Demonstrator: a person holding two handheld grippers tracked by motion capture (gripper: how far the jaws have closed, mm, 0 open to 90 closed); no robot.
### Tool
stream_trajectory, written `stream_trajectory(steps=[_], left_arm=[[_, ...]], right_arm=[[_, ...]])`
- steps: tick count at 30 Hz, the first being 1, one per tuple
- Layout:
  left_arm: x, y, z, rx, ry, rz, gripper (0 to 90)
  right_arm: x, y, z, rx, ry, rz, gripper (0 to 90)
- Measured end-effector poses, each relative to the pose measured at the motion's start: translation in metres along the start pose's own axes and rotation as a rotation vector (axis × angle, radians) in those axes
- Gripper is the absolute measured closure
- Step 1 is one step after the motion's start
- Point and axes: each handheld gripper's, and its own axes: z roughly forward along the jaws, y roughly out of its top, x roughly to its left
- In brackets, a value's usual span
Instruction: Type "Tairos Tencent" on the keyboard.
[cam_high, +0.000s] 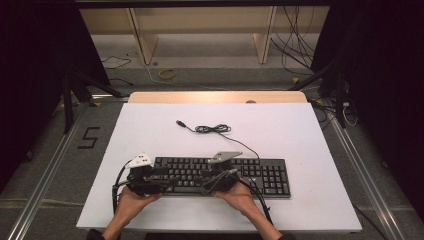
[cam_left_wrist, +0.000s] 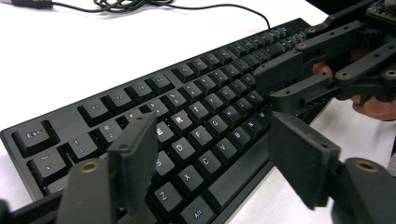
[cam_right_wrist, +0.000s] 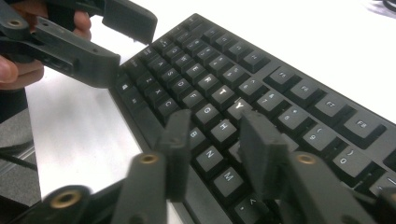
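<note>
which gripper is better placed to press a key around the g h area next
Right, probably. The right gripper hangs with open jaws directly over the G, H, B and N keys of the flat black plastic keyboard. The left gripper sits open above the keyboard's left end, around the S, D, X and C keys.

From up high I get an evenly lit white table (cam_high: 280, 135), bright against dark, murky surroundings, with only soft shadows. Both gripper views are washed out on the tabletop. My right gripper (cam_right_wrist: 212, 140) looks blurred up close; the keyboard (cam_left_wrist: 196, 116) letters stay readable.
</note>
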Motion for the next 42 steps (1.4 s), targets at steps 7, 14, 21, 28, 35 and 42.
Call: stream_trajectory(steps=[7, 14, 21, 28, 35, 42], left_arm=[[0.002, 0.000, 0.003, 0.021, 0.001, -0.009, 48.8], [0.002, 0.001, 0.008, 0.041, 0.008, 0.004, 63.4], [0.000, 0.003, 0.014, 0.061, 0.016, 0.030, 76.4], [-0.004, 0.003, 0.021, 0.107, 0.013, 0.064, 86.6], [-0.005, 0.002, 0.025, 0.148, 0.008, 0.067, 89.1], [-0.007, 0.001, 0.030, 0.178, 0.004, 0.064, 89.1]], right_arm=[[-0.004, 0.001, -0.010, -0.026, -0.003, 0.023, 52.5], [-0.009, 0.001, -0.018, -0.046, -0.012, 0.046, 44.9], [-0.009, 0.002, -0.025, -0.076, -0.026, 0.050, 41.0], [-0.007, 0.001, -0.029, -0.090, -0.030, 0.044, 38.0], [-0.008, 0.000, -0.035, -0.111, -0.031, 0.045, 36.5], [-0.008, -0.002, -0.038, -0.113, -0.034, 0.046, 35.9]])
